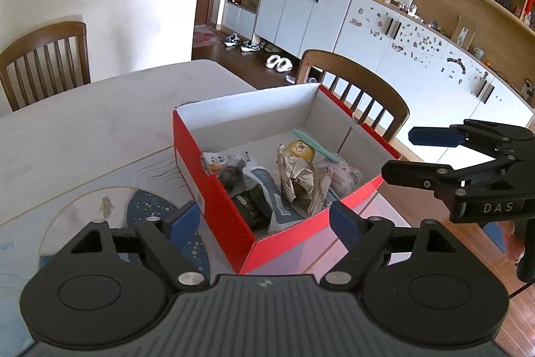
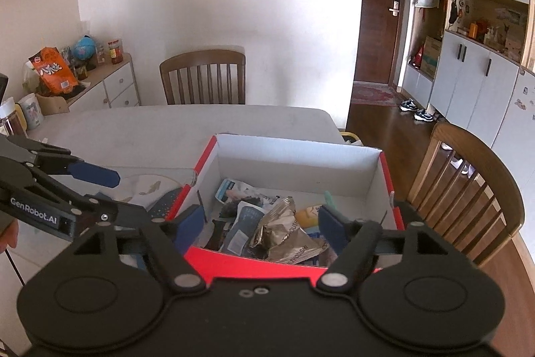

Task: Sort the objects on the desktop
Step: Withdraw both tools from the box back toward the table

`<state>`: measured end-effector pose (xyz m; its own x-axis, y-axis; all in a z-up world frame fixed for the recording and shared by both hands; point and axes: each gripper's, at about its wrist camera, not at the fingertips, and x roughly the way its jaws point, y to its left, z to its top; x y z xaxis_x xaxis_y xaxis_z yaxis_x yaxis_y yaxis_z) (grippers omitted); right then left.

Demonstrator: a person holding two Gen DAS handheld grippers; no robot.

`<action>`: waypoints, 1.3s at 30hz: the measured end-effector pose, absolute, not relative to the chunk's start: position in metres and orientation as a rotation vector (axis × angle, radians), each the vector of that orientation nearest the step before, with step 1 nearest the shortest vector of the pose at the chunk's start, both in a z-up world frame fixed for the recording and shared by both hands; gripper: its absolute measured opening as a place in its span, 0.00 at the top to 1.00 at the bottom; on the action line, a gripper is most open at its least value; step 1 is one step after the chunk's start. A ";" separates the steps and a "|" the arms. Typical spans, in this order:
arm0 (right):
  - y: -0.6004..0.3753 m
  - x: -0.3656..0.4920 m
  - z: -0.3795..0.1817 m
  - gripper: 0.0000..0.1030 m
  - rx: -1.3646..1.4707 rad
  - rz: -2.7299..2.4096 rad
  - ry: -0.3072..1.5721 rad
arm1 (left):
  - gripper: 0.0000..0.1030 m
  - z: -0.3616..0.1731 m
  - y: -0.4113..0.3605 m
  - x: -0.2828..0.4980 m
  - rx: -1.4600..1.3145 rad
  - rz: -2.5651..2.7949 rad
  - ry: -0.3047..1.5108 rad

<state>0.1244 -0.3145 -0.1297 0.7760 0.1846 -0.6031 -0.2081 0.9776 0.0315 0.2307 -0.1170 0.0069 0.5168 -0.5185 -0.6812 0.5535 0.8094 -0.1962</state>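
Grey-white bench (image 2: 187,126) fills most of my view, and I see nothing loose on its bare top; a patterned mat (image 1: 147,209) lies under the near end. On it sits the red box (image 1: 214,186), white inside, just beside the bench's right edge with a wooden chair (image 2: 468,186) behind. By my reckoning the sorting is nearly done, since the items are all in the box: a crumpled foil wrapper (image 2: 284,233), a white printed packet (image 2: 240,189), a dark pouch (image 1: 254,209), a yellow thing (image 1: 301,149) and a teal stick (image 1: 314,144) leaning over it.

My left gripper (image 1: 264,219) hovers over the near corner of the box, fingers (image 1: 184,219) spread wide and holding nothing. My right gripper (image 2: 260,226) hangs over the near wall, also spread and empty.

To finish well, I would lift both straight up before moving off, so no finger catches the cardboard wall and drags the box toward the edge. Then I would check the mat for strays.
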 end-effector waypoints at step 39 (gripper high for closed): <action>-0.276 0.068 -0.133 0.12 -0.032 0.166 0.619 | 0.00 0.011 -0.076 0.177 0.088 -0.573 0.759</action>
